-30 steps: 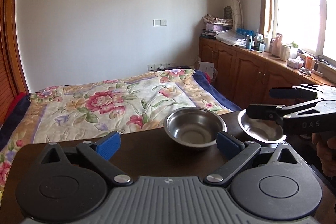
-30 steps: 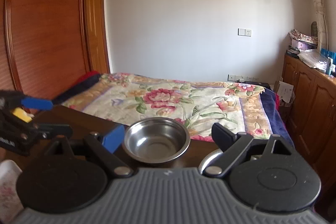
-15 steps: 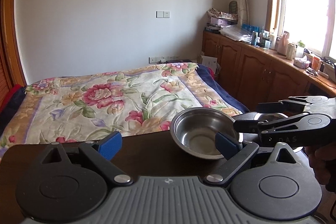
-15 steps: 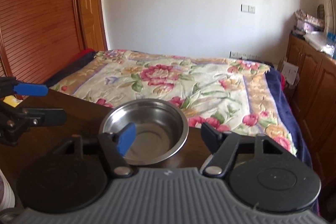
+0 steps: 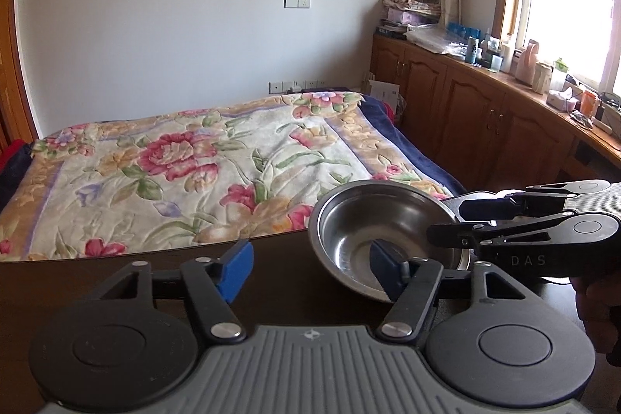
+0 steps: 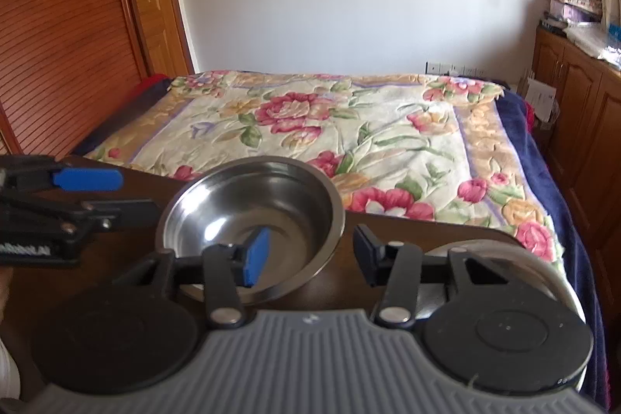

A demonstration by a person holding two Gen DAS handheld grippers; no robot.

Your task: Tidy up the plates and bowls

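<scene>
"das" stands in pale letters on the right gripper (image 5: 446, 224) body; the left gripper's (image 6: 132, 194) label is perhaps unreadable.

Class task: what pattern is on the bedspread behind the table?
The quilted bedspread is cream with pink-red flowers, green leaves and a blue edge; the left wrist view shows it best.

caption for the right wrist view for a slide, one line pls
Open right gripper straddling the near rim of a steel bowl on a dark table, left gripper alongside.

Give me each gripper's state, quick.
Left gripper: open, holding nothing, one finger over the steel bowl.
Right gripper: open, fingers straddling the bowl's rim, not clamped.
</scene>
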